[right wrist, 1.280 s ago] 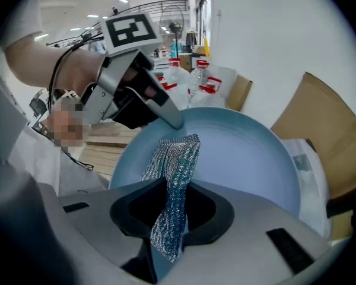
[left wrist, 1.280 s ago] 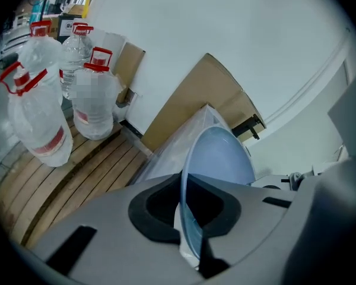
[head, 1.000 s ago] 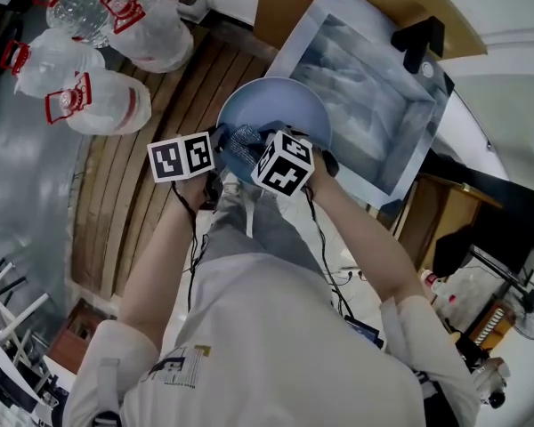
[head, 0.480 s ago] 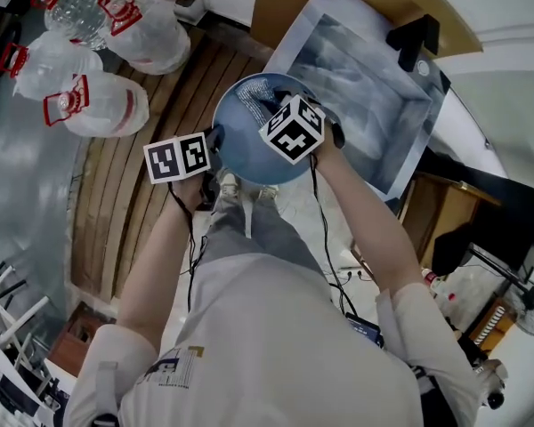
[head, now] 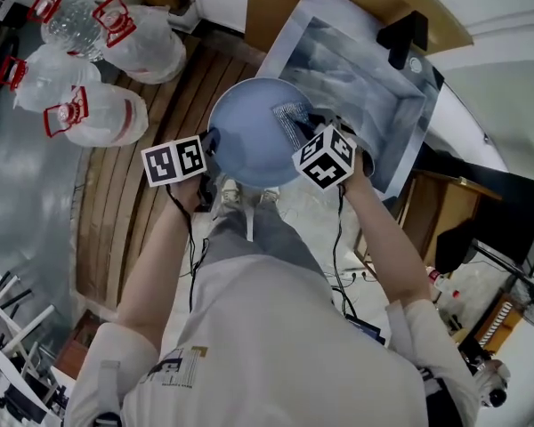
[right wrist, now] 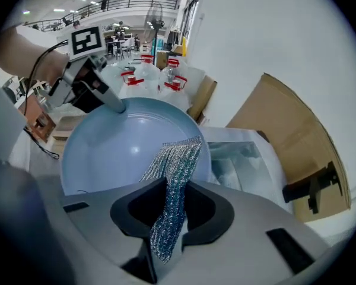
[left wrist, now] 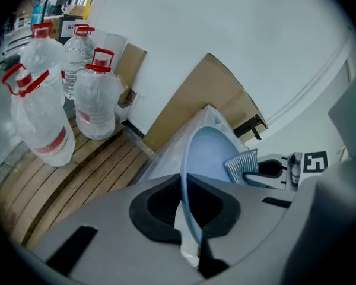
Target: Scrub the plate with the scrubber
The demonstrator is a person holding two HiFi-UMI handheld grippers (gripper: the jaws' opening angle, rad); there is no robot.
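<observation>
Plate (head: 249, 136) sits between my grippers: left gripper (head: 211, 140) on its left rim, scrubber (head: 291, 116) on its right part, in right gripper (head: 310, 130). Basin (head: 374, 87) behind-right. Bottles (head: 98, 105) far left on slats (head: 125, 203).

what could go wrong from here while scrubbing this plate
1. The left tool pinches the plate only at its rim, and the plate is held up in the air with nothing under it. Scrubbing pressure may lever it loose and drop it.
2. The right tool grips the scrubber by one end, so the limp mesh could fold over or slip out.
</observation>
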